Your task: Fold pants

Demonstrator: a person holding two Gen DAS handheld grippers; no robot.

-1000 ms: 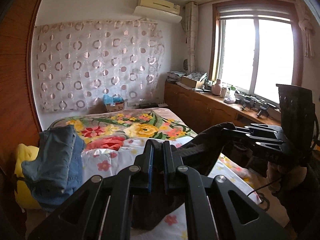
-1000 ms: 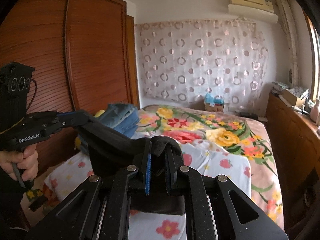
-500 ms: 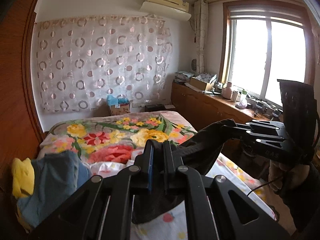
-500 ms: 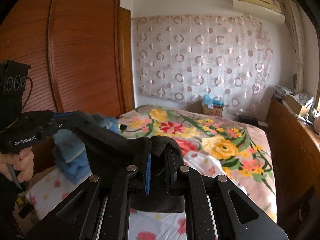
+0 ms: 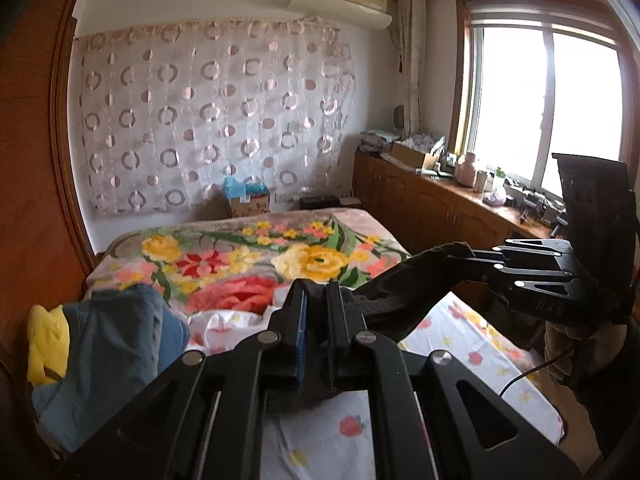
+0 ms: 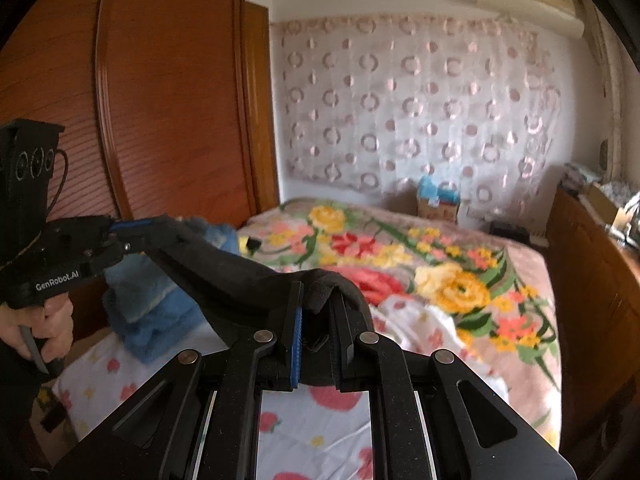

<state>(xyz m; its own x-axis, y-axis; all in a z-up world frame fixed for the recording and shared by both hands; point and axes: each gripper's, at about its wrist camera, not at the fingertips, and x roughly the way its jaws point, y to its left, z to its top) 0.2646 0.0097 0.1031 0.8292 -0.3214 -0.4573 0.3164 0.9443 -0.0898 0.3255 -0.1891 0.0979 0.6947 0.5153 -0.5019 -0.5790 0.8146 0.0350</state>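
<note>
Dark pants (image 5: 404, 292) hang stretched in the air between my two grippers, above the bed. My left gripper (image 5: 316, 294) is shut on one end of the fabric, at the bottom middle of the left wrist view. The right gripper (image 5: 460, 254) comes in from the right, shut on the other end, with a hand under it. In the right wrist view my right gripper (image 6: 316, 294) pinches a folded edge of the pants (image 6: 224, 268). The cloth runs up and left to the left gripper (image 6: 160, 228), held by a hand.
Below lies a bed with a white flower-print sheet (image 5: 472, 344) and a floral blanket (image 5: 248, 256). A pile of blue and yellow clothes (image 5: 108, 352) sits at its left side by the wooden wardrobe (image 6: 160, 120). A low cabinet (image 5: 432, 208) runs under the window.
Both grippers have carried the stretched pants across over the bed. The clothes pile now sits lower and further left in both views. Both grips are unchanged.
</note>
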